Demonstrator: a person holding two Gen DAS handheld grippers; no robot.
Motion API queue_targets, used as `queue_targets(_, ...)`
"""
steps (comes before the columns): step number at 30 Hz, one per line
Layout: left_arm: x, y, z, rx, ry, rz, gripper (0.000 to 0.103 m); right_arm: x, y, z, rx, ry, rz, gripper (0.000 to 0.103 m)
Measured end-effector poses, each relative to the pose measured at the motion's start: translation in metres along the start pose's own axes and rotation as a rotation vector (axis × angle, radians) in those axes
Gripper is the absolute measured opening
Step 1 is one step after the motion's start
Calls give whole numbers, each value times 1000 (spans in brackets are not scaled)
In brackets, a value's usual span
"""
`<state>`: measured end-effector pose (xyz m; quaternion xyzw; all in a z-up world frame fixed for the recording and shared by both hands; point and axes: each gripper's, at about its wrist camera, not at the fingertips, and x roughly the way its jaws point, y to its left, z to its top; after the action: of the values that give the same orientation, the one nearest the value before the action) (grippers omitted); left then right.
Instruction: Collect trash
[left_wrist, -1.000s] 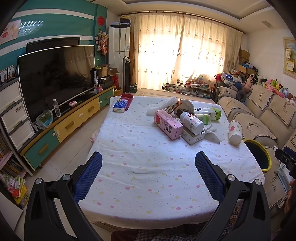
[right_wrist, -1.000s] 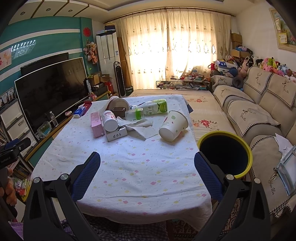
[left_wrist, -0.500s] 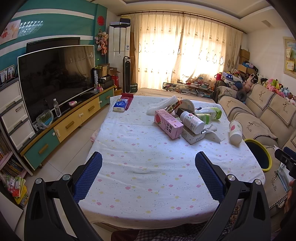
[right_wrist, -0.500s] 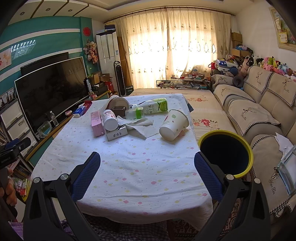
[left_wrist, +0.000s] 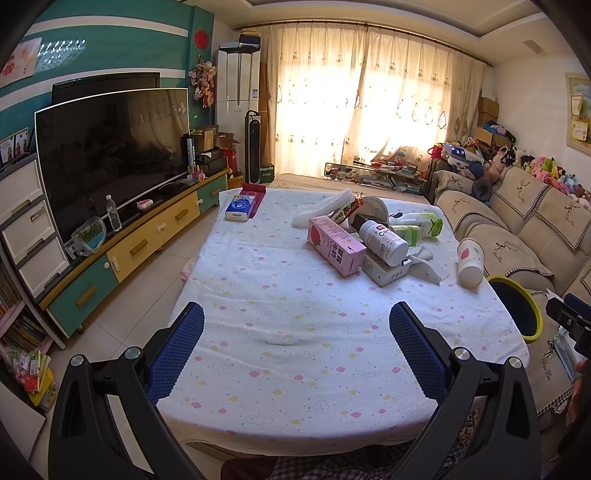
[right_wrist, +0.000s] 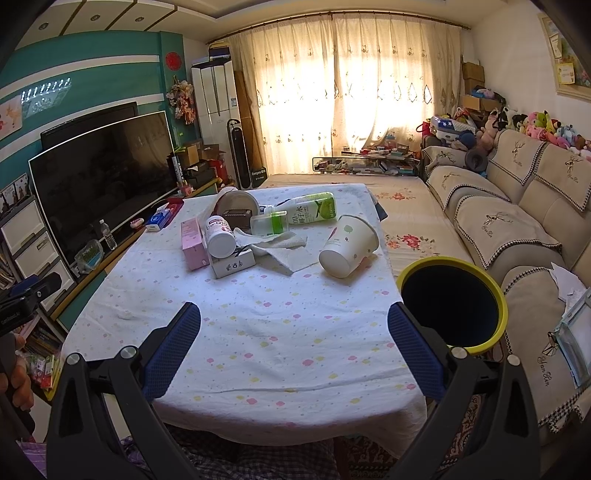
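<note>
Above the near edge of the table (left_wrist: 280, 369), the left gripper (left_wrist: 296, 341) is held level, its blue textured pads spread wide with nothing between them. The right gripper (right_wrist: 294, 341) hovers likewise, fully spread and empty. Ahead of the right gripper and slightly right, a paper cup (right_wrist: 347, 245) lies on its side, long axis diagonal, its base toward the gripper. Ahead and left, a pink carton (right_wrist: 194, 243) lies flat, long axis running away from the gripper, beside a white plastic bottle (right_wrist: 220, 236) whose cap faces the gripper. Just right of the right pad stands a round yellow-rimmed bin (right_wrist: 452, 302).
</note>
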<state>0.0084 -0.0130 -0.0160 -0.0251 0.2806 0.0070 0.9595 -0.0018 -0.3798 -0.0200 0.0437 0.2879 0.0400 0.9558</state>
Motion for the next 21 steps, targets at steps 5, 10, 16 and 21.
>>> queue_targets(5, -1, 2, 2, 2, 1, -1, 99, 0, 0, 0, 0, 0, 1, 97)
queue_targets(10, 0, 1, 1, 2, 1, -1, 99, 0, 0, 0, -1, 1, 0, 97)
queue_targets(16, 1, 0, 0, 2, 1, 1, 99, 1, 1, -1, 0, 1, 1, 97)
queue_targets(21, 2, 0, 0, 3, 4, 0, 99, 2, 1, -2, 3, 4, 0, 97)
